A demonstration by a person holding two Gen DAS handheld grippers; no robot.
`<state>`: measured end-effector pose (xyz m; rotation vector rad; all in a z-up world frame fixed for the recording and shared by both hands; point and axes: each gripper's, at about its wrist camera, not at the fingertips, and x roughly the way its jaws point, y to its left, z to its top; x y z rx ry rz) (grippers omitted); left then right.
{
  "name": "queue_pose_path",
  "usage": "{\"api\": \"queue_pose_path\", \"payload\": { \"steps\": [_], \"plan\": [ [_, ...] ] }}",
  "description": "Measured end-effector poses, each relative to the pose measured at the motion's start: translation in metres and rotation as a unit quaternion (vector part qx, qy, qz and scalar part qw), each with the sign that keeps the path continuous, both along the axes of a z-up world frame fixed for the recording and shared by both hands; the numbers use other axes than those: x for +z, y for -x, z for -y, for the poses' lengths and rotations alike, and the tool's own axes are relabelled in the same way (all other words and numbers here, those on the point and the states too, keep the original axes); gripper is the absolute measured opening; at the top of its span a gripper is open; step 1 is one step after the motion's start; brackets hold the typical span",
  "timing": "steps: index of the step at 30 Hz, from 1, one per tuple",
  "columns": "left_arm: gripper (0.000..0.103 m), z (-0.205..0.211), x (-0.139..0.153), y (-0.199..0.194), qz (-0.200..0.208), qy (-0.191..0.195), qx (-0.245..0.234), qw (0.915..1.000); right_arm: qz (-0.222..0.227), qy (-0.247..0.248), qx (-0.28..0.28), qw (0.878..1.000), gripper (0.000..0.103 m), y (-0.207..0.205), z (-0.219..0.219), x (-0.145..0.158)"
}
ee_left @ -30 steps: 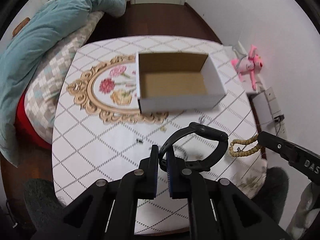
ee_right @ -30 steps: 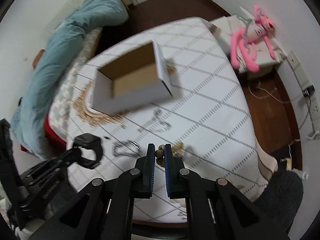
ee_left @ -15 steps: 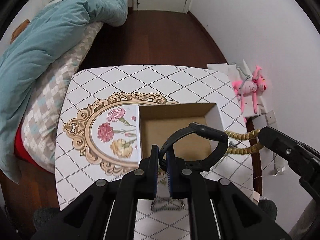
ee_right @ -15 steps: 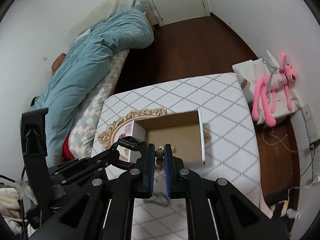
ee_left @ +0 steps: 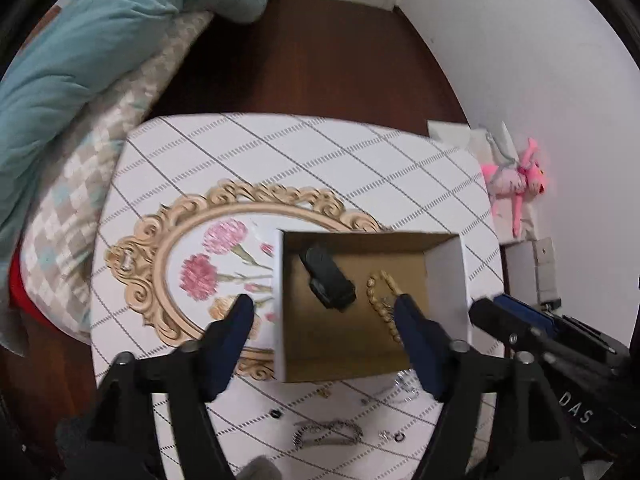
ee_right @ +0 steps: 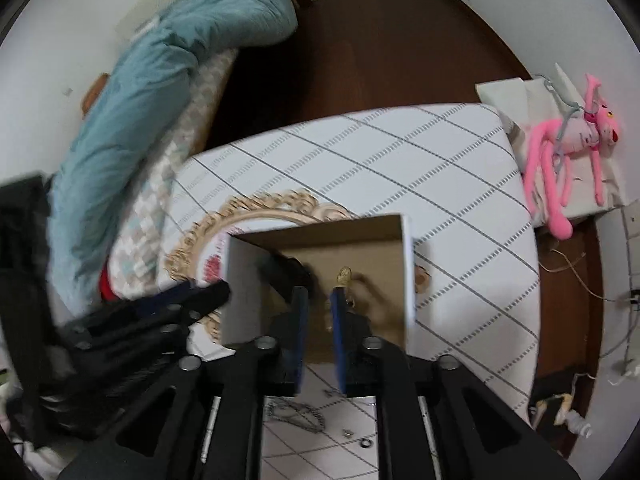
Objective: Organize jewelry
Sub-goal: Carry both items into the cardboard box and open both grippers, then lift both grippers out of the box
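An open cardboard box [ee_left: 446,268] [ee_right: 407,264] stands on the patterned table. Inside it lie a black watch [ee_left: 329,280] and a string of tan wooden beads [ee_left: 382,300]. My left gripper [ee_left: 325,312] hovers over the box with its jaws wide open and empty. My right gripper [ee_right: 319,298] is also above the box, jaws parted; the beads [ee_right: 345,276] lie just past its tips, and the watch [ee_right: 286,274] shows blurred to the left.
A silver chain bracelet [ee_left: 326,432] [ee_right: 296,414] and several small rings and earrings [ee_left: 390,436] lie on the table in front of the box. A bed with a teal duvet [ee_left: 80,52] stands left. A pink plush toy [ee_right: 568,140] lies right.
Both grippers have opened over the box. The black watch left my left gripper and the beads left my right gripper; both now lie inside the box.
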<state>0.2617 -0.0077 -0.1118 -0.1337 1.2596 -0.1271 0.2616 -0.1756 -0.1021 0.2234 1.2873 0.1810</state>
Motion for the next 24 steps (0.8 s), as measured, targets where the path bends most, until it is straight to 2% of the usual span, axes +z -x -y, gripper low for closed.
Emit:
{"api": "queue_pose_path", "payload": {
  "steps": [1, 2, 4, 5, 7, 9, 17, 24],
  "plan": [
    [0.074, -0.002, -0.001, 0.002, 0.004, -0.008, 0.001, 1.0, 0.002, 0.007, 0.0, 1.0, 0.042, 0.001, 0.001, -0.001],
    [0.076, -0.004, -0.002, 0.002, 0.005, -0.017, 0.003, 0.9998, 0.004, 0.018, -0.003, 1.0, 0.048, 0.004, 0.002, -0.003],
    [0.09, -0.01, -0.008, 0.008, 0.015, -0.039, 0.014, 0.999, 0.011, 0.049, -0.008, 0.999, 0.065, 0.009, 0.005, -0.007],
    [0.092, -0.012, -0.01, 0.01, 0.021, -0.049, 0.017, 0.9984, 0.013, 0.065, -0.008, 0.998, 0.069, 0.012, 0.005, -0.01],
    [0.103, -0.015, -0.016, 0.018, 0.038, -0.07, 0.021, 0.9966, 0.019, 0.113, -0.005, 0.993, 0.09, 0.017, 0.002, -0.015],
    [0.103, -0.016, -0.023, 0.025, 0.041, -0.083, 0.02, 0.9955, 0.025, 0.148, -0.001, 0.989, 0.097, 0.024, -0.002, -0.021],
    [0.103, -0.017, -0.032, 0.042, 0.044, -0.099, 0.022, 0.9939, 0.034, 0.188, -0.008, 0.981, 0.1, 0.038, -0.002, -0.037],
    [0.103, -0.017, -0.01, 0.055, 0.071, -0.094, 0.03, 0.9926, 0.063, 0.192, -0.024, 0.979, 0.1, 0.054, 0.0, -0.017]
  ]
}}
